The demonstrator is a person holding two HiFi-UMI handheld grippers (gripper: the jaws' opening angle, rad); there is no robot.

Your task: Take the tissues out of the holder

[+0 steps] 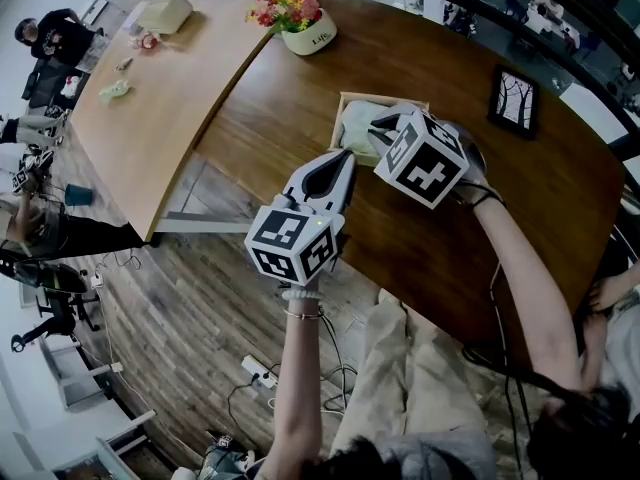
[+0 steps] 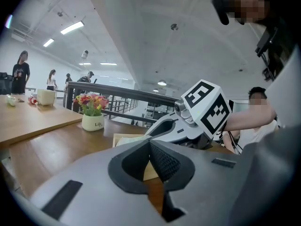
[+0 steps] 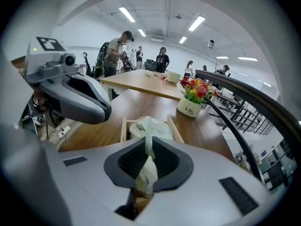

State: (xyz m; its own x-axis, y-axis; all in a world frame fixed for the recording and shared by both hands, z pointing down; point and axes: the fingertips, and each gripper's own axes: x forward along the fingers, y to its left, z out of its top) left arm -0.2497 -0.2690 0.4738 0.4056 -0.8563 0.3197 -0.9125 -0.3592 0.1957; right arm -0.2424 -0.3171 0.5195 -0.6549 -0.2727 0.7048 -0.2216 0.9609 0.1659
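A shallow wooden holder (image 1: 340, 118) stands on the dark brown table (image 1: 300, 98), with a pale plastic-wrapped tissue pack (image 1: 358, 123) in it. My right gripper (image 3: 148, 159) reaches down into the holder (image 3: 123, 128) and is shut on a pulled-up fold of the tissue pack (image 3: 153, 128); the wrap is pinched between its pads. My left gripper (image 1: 345, 158) hovers just in front of the holder's near left corner, shut, with nothing between its jaws. In the left gripper view the left gripper (image 2: 150, 145) points at the holder (image 2: 123, 137), with the right gripper's body crossing above it.
A white pot of flowers (image 1: 305, 33) stands behind the holder, and a framed picture (image 1: 513, 100) lies at the right. A lighter wooden table (image 1: 160, 88) with small items adjoins on the left. People stand in the background. A railing runs along the table's far edge.
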